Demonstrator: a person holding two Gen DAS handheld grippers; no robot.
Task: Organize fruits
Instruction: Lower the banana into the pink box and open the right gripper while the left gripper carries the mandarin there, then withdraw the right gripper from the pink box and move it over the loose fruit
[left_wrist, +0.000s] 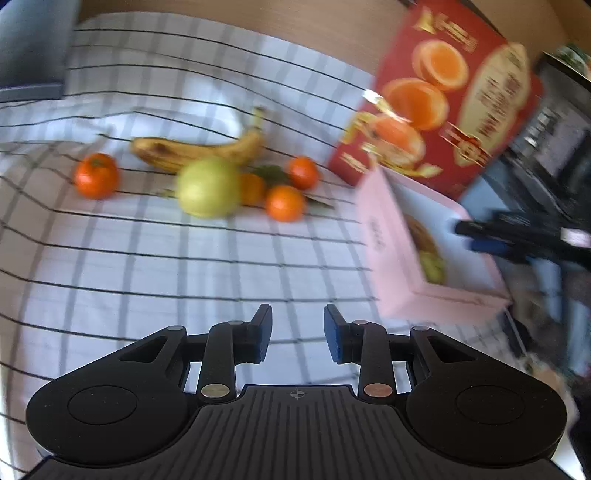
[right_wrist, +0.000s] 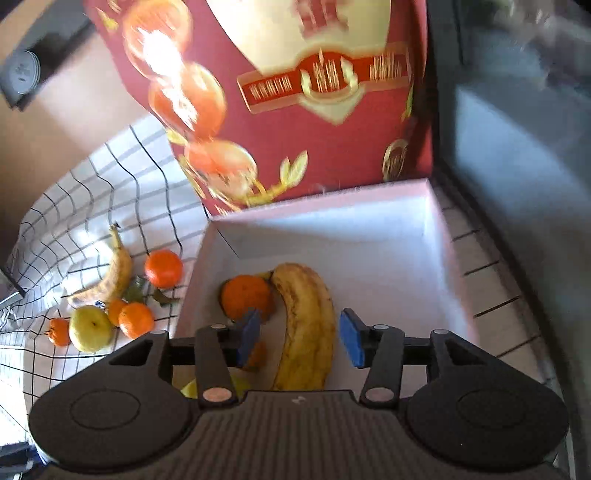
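Left wrist view shows the left gripper (left_wrist: 297, 334) low over the checked cloth (left_wrist: 147, 266), its jaws partly open with only cloth between them; it holds nothing. Far ahead of the jaws and to their left lies a loose group of fruit: a mandarin (left_wrist: 96, 175) alone at the far left, then a banana (left_wrist: 199, 152) behind a green apple (left_wrist: 207, 186), then three more mandarins close together, the nearest one (left_wrist: 285, 203) just right of the apple. These are apart from the pink box (left_wrist: 391, 254), which stands ahead of the jaws on their right, so they are probably the fruit not yet sorted. Behind the box a red carton (left_wrist: 454, 107) leans. At the right edge the right gripper (left_wrist: 469, 236) reaches over the box.

The right wrist view gives what the first cannot: the inside of the box (right_wrist: 369, 236). A second banana (right_wrist: 306, 325) lies on its floor directly between the right gripper's (right_wrist: 300, 338) jaws. They are wide open and do not seem to touch it, so it looks released, not held. An orange (right_wrist: 245, 295) sits just ahead of the left jaw, touching the banana's stem end. Under the left jaw something yellow-green is partly hidden; it cannot be identified. The box is only partly filled, so the task seems about halfway.

This view also shows the loose group far to the left of the jaws, outside the box. The left gripper is not seen here.
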